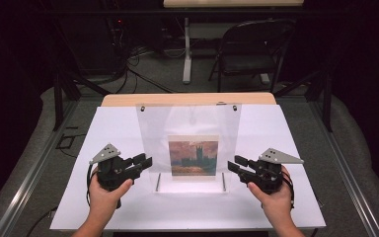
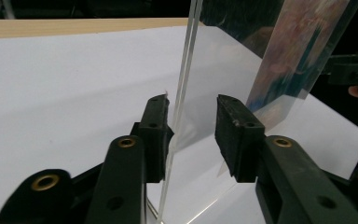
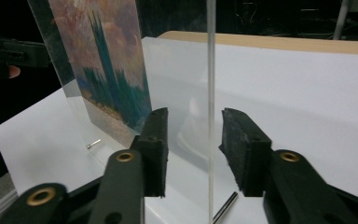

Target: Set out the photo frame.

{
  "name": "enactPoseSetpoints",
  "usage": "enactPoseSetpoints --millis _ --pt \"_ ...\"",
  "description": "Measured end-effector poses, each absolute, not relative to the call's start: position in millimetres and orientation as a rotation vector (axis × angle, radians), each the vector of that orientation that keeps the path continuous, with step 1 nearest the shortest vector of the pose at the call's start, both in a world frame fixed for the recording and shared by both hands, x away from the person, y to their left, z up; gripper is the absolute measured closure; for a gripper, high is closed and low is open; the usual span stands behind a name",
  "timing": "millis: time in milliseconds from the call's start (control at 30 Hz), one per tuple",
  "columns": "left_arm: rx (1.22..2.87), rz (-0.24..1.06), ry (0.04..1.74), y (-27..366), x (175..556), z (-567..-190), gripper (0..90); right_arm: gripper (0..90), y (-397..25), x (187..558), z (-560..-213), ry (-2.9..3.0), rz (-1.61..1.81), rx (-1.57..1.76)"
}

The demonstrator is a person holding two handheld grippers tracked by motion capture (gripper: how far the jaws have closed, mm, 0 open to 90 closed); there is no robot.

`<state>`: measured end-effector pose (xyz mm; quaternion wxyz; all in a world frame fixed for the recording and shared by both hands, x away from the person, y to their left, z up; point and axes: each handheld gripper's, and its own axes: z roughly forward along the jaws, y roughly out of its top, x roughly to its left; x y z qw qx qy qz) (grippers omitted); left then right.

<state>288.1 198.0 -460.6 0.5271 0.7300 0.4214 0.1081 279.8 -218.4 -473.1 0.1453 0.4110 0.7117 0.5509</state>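
Two claws, both gaping, each straddling a side edge of the clear acrylic frame (image 1: 187,143) that stands upright mid-surface.

Left claw (image 1: 145,160) – jaws apart with the frame's left edge (image 2: 179,93) between them. The near-side jaw looks to be touching or just beside the sheet, the other clearly apart from it. No clamp.

Right claw (image 1: 237,164) – same setup on the right edge (image 3: 210,107). The edge runs through the gap, closer to the left jaw in the right gripper view; can't tell if either pad touches. Not clamped.

The frame holds a painting print (image 1: 193,155) – reddish sky, dark tower – in its lower half. Two dark fasteners at the top corners (image 1: 142,106).

Hard to read: in the gripper views the print is seen obliquely and blurred; the frame's foot is cut off at the bottom of the left gripper view. Reflections muddy the acrylic.

Around: white sheet (image 1: 108,133) covers the wooden surface (image 1: 187,98). Two metal pins (image 1: 158,181) lie on the sheet near the frame's base, one per side. A folding chair (image 1: 251,49) and cables sit on the floor beyond. Nothing blocks either claw.
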Motion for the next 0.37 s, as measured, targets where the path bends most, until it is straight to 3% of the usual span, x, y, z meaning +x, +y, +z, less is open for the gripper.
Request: enactPoseSetpoints --millis 33,133,367 --pt "1.753 0.269 1.004 197.9 286.6 -462.7 59.4 53.5 -222.7 278.0 -478.5 2.053 1.584 1.191" --pt "1.759 0.342 1.002 199.1 281.3 -469.7 54.9 48.5 -227.0 276.3 -484.6 2.048 1.573 1.207" --pt "1.727 0.381 1.048 215.1 279.3 -493.1 40.7 40.7 -247.3 271.7 -500.5 2.019 1.522 1.252"
